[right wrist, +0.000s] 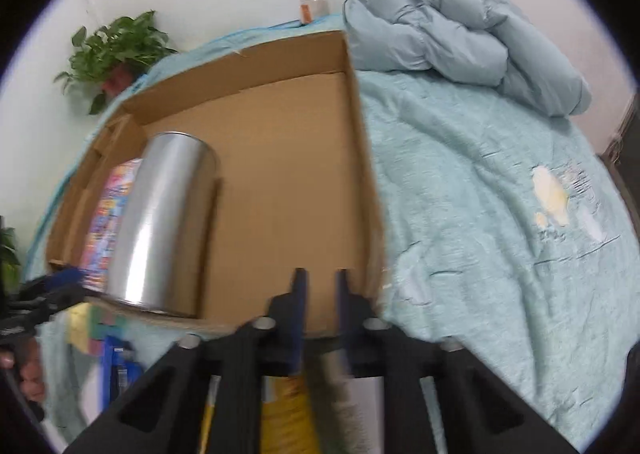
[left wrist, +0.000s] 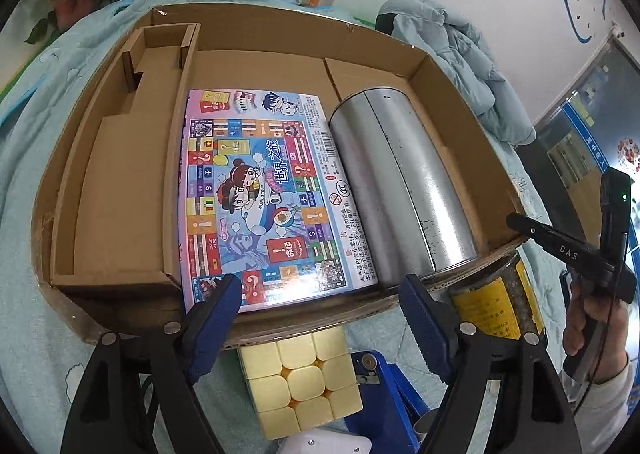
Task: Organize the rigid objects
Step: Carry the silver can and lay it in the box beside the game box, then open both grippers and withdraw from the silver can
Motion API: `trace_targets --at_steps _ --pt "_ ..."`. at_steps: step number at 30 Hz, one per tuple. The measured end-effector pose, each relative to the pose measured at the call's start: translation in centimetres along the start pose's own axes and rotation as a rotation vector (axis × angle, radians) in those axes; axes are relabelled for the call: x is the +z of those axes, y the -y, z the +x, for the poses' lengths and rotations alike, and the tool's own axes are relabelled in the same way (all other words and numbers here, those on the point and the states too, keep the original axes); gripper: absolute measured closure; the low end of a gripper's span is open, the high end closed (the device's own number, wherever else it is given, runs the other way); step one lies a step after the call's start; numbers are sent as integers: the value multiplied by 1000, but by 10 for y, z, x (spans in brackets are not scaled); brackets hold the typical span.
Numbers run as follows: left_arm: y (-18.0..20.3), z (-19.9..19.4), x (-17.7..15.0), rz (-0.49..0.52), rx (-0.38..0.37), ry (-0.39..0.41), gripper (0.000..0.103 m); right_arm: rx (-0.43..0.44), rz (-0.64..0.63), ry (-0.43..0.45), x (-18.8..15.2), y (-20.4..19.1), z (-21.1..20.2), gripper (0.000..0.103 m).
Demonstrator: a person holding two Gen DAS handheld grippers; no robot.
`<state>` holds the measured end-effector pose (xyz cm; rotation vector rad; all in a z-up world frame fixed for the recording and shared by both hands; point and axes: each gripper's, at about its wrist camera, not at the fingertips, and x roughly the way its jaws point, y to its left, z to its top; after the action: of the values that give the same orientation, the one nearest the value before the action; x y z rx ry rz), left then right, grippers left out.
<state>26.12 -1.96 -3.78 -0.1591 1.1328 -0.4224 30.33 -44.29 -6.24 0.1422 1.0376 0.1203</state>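
- left gripper (left wrist: 320,306) is spread wide, nothing between the fingers, yellow cube (left wrist: 304,378) sits just below them
- board game box (left wrist: 264,197) and silver can (left wrist: 404,189) lie in the cardboard box (left wrist: 256,33) just past the fingertips
- right gripper (right wrist: 320,286) looks narrowed, nothing clamped, hovering over the box's near edge

silver can (right wrist: 160,221) lying in cardboard box (right wrist: 280,173)

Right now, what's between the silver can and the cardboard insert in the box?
Only the board game box, lying flat; it fills the stretch from the insert to the silver can. Left wrist view shows it best.
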Motion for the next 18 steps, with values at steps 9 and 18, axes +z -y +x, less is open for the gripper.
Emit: trace_targets --at_steps 9,18 --pt "15 -43 -4 47 58 167 21 130 14 95 -13 -9 -31 17" --pt "50 -104 -55 43 -58 330 1 286 -78 25 -70 -28 -56 14"
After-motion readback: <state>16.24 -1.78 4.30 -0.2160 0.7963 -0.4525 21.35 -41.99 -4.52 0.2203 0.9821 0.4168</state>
